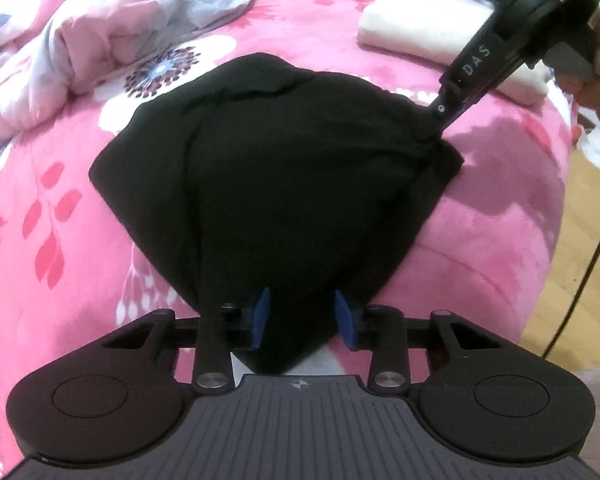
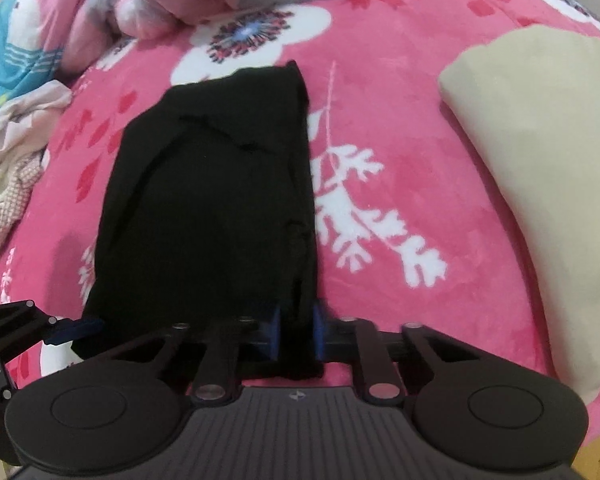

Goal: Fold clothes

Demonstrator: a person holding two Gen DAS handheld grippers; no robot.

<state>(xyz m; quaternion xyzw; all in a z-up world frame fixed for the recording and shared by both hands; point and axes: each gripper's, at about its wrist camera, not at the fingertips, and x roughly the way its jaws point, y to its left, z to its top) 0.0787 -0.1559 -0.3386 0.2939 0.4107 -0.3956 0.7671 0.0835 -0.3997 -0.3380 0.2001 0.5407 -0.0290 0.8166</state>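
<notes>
While the black garment (image 1: 276, 184) lies part-folded on the pink floral blanket (image 1: 60, 208), near the edge of the bed, I have a corner of it in each tool. My right gripper (image 2: 296, 334) is clenched on the near right corner, with the cloth bunched between its blue pads (image 2: 275, 334). My left gripper (image 1: 302, 322) stands partly parted astride the other near corner; I cannot tell whether its pads (image 1: 262, 318) truly pinch the fabric, so I would close it fully before lifting. To fold cleanly, I judge both corners should rise together, stay level and taut, and travel toward the far edge so the edges meet squarely. The cream folded cloth (image 2: 540, 184) sits well apart to the right, clear of the sweep.
</notes>
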